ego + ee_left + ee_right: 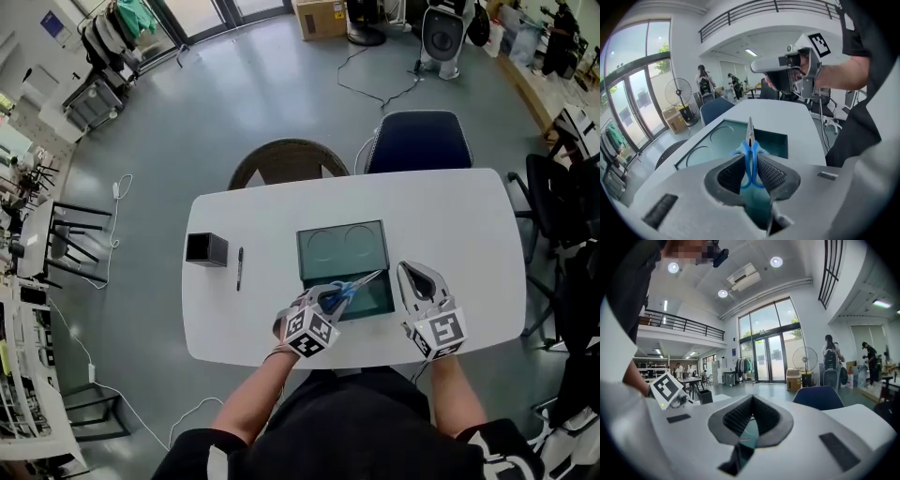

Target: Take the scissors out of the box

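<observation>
One white table [450,216]; near edge partly hidden by the person's arms. Two chairs at its far edge, one brown [286,164], one blue [417,141], both cut off by the tabletop. One open teal box [342,246] mid-table, near-left corner covered by the left claw [323,302]. One black container [206,249] toward the left edge.

Left claw clamped on one pair of scissors [359,285]; blue handles mostly buried between the pads. Scissors sit over the box's near side, long axis diagonal, blades closed, pointing toward the table's far-right corner.

Right claw [410,272] just right of the box, jaws together, nothing between them. One pen [240,268] beside the container.
</observation>
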### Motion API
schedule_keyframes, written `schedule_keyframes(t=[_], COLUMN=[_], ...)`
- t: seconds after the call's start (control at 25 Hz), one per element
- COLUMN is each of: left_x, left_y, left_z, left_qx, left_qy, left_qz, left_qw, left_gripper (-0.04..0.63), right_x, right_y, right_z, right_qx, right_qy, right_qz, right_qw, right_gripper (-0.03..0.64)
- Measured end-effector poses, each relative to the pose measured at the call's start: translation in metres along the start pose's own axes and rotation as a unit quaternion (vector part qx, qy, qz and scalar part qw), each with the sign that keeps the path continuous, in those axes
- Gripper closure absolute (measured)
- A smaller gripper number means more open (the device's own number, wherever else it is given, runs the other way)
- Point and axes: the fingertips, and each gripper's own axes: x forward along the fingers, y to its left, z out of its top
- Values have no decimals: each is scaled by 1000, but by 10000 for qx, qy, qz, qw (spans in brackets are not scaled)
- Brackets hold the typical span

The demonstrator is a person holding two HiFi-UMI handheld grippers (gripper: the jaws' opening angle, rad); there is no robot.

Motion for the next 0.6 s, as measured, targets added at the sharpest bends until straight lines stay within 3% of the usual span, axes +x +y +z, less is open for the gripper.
schedule_keyframes(t=[0.16,0.32,0.6], left_x=[-24,-49,-86], left_y=[14,21,37], left_z=[18,39,59], left_qx=[-148,-472,-513], left_qy=[-595,-1267,-1898], left_qz=[302,359,842], left_qw=[9977,9902,9769], left_gripper=[499,499,499], right_x=[3,2,5], right_y=[2,8,23], right_z=[7,8,-2], right_qx=[-41,-95,-175], right_qy=[-39,-20,107], right_qz=[-88,-102,-61], right_qw=[9999,9999,9998], right_gripper=[611,611,611])
